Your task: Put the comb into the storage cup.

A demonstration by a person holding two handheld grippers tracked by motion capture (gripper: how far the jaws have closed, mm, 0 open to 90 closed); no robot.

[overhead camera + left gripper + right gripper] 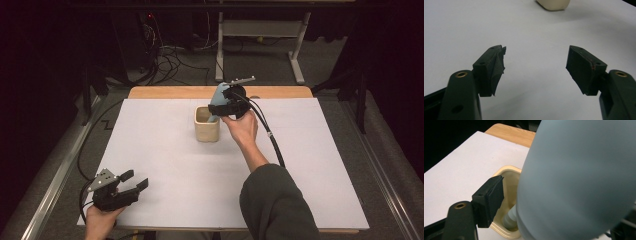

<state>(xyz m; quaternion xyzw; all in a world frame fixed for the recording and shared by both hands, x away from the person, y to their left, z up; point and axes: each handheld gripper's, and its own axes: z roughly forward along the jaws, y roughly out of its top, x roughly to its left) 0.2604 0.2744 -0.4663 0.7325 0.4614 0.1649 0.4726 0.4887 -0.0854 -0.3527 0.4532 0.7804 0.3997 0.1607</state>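
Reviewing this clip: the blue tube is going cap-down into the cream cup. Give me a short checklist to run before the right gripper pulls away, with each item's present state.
1. Blue tube has its cap end inside the cream cup: ok; the right gripper view shows the white cap low in the cup.
2. Right gripper released: cannot tell; a gap shows at the left pad, the other jaw is hidden behind the tube.
3. Tube will stay leaning on the rim unaided: cannot tell.
4. Cup upright on the white table cover: ok.
5. Left gripper open, holding nothing, apart from the cup: ok.
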